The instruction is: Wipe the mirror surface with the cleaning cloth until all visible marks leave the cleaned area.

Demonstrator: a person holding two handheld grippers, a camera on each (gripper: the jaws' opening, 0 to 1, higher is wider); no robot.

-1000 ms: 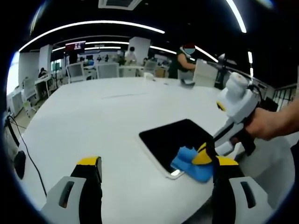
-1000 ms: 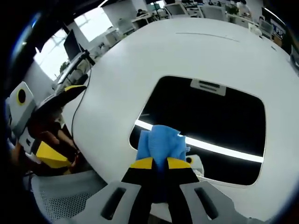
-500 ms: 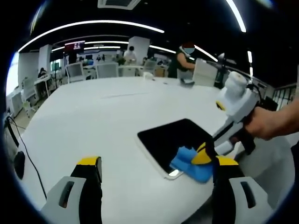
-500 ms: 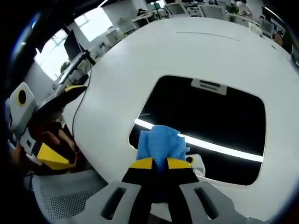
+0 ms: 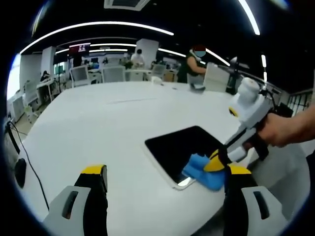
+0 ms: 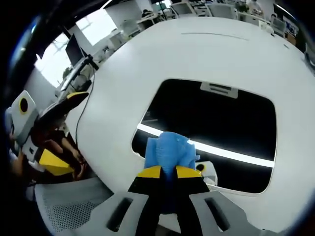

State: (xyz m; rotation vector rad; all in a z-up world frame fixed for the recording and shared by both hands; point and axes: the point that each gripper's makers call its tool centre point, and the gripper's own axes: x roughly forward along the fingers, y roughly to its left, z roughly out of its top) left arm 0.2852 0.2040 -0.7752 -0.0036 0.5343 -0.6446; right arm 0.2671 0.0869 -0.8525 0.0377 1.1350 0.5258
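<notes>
A dark rectangular mirror (image 6: 211, 132) with a white frame lies flat on the white table (image 6: 197, 54); it reflects a ceiling light strip. My right gripper (image 6: 168, 172) is shut on a blue cleaning cloth (image 6: 170, 150), which presses on the mirror's near edge. In the left gripper view the mirror (image 5: 179, 147) lies right of centre, with the cloth (image 5: 202, 169) on its near right corner and the right gripper (image 5: 215, 163) shut on the cloth, held by a person's hand (image 5: 285, 130). My left gripper (image 5: 162, 179) hovers open over the table, left of the mirror, with nothing between its fingers.
The left gripper (image 6: 54, 164) and a hand appear at the left of the right gripper view, beyond the table edge. A black cable (image 5: 22, 147) runs along the table's left edge. Desks, chairs and people stand in the office behind the table.
The right gripper with the cloth has shifted slightly along the mirror's near edge. The left gripper has stayed still.
</notes>
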